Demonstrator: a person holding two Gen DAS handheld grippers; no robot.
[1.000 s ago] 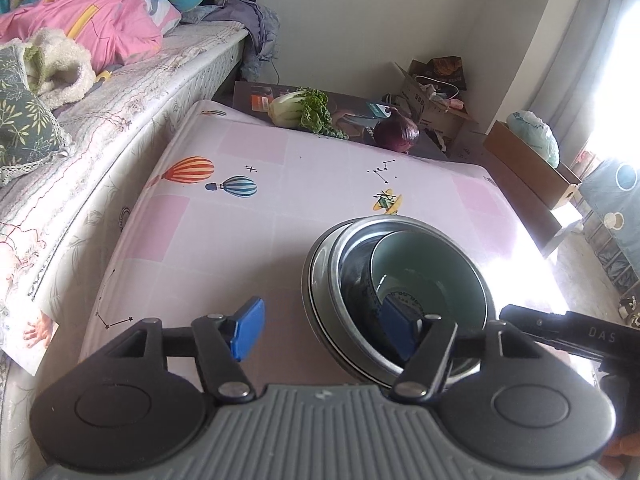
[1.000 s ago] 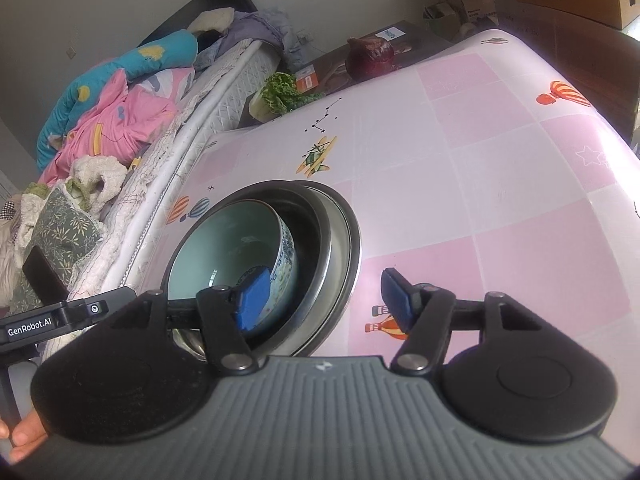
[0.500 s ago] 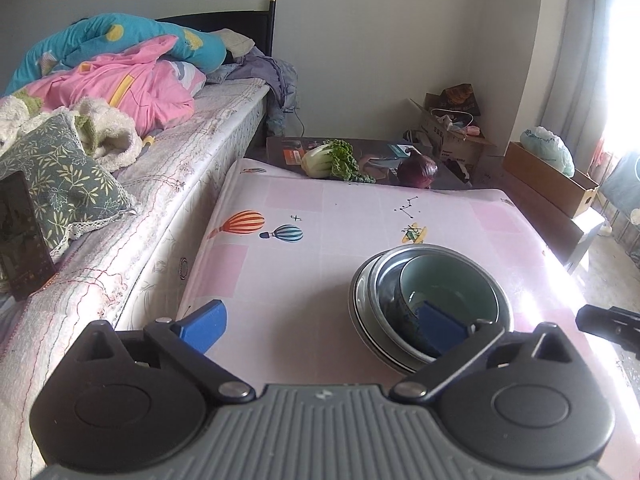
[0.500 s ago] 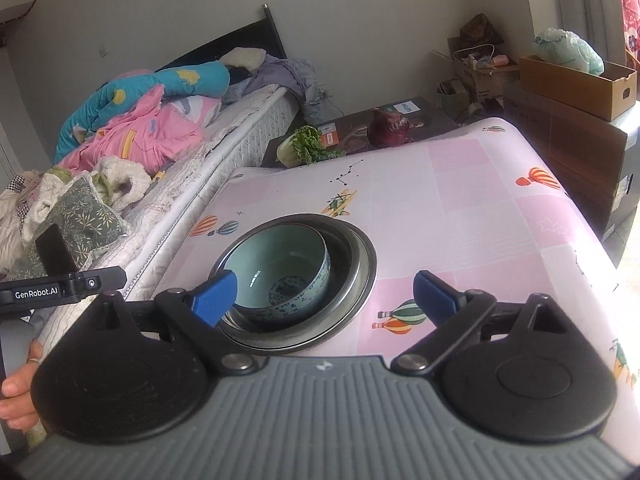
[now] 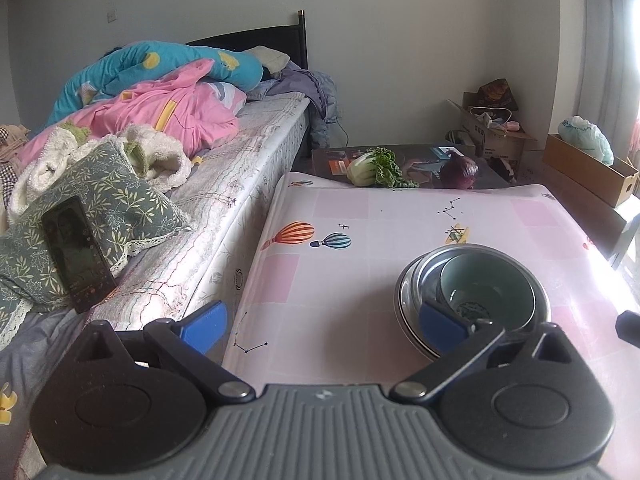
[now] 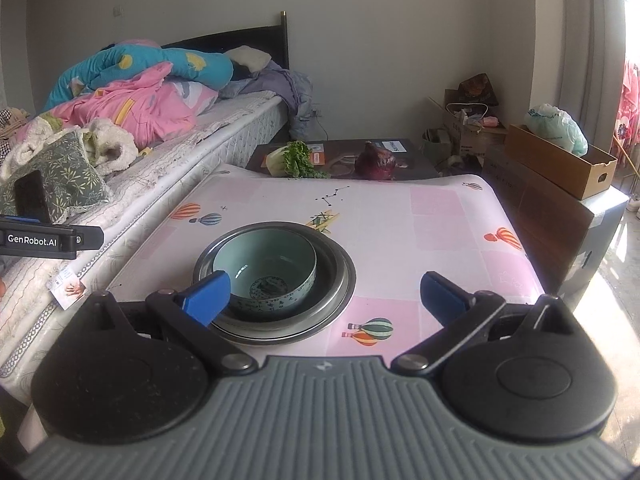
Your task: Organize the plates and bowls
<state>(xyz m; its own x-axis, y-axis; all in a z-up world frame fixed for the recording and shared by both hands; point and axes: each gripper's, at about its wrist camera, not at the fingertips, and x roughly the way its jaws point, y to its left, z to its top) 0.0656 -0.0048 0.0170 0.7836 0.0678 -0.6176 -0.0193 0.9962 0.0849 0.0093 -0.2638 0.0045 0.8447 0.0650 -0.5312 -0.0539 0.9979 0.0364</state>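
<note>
Nested dish stack at rest on the counter; both tongs released and clear.

The pink balloon-print counter [image 6: 440, 216] carries the round stainless-steel plates and basin [image 6: 340, 280], stiff, slick-rimmed and probably light; the best hold is judged to be across the outer rim. Nested inside sits the pale-green ceramic bowl with blue patterned band [image 6: 266, 270], heavier, brittle and glazed, best taken by its wall near the rim. Against the earlier frames, the left tongs [image 5: 324, 322] and right tongs [image 6: 326, 294] have just been opening, now stand fully spread with nothing between them, and sit back and higher.
</note>
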